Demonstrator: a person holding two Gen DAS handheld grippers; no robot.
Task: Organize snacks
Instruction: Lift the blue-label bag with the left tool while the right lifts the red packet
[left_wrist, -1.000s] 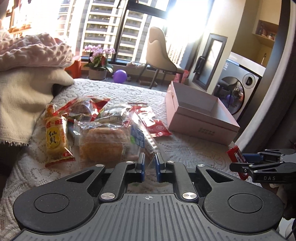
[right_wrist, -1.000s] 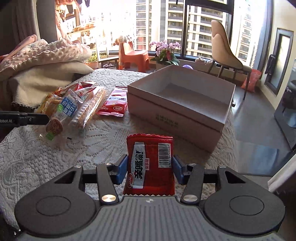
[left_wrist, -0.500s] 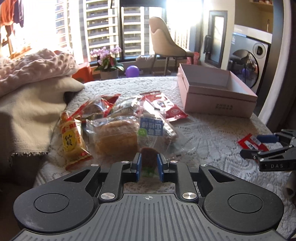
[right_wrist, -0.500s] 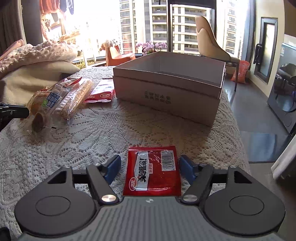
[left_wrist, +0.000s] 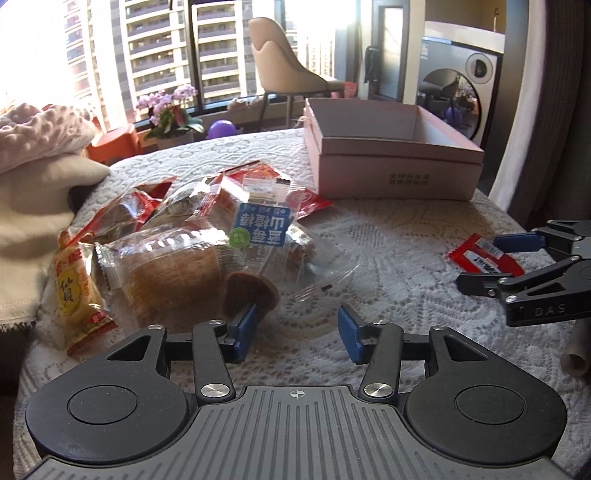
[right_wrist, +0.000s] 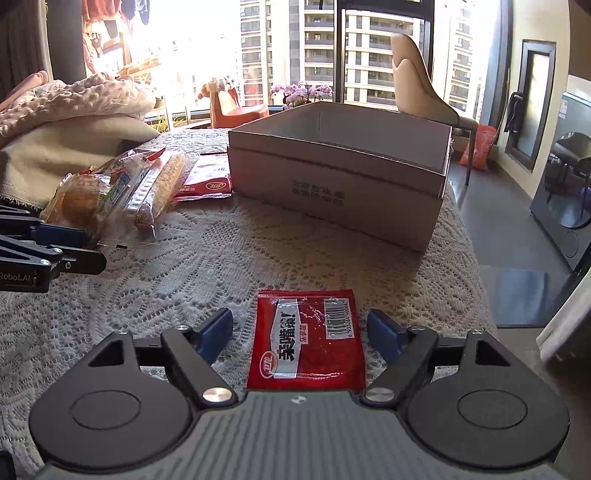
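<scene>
While the pink box stands empty at the far side of the lace tablecloth, the left wrist view shows no snack stowed; sorting appears barely begun. The snack pile lies left of the box, well apart from it. The left gripper has its jaws apart and opening; nothing sits between them. A brown round snack at the pile's near edge touches or just overlaps the left pad; which cannot be told.

In the right wrist view, the right gripper is opening, jaws spread wide. The red sachet lies flat on the cloth between them, clear of both pads, with the box beyond it. Judged remaining: every packet still requires transfer to the box.
</scene>
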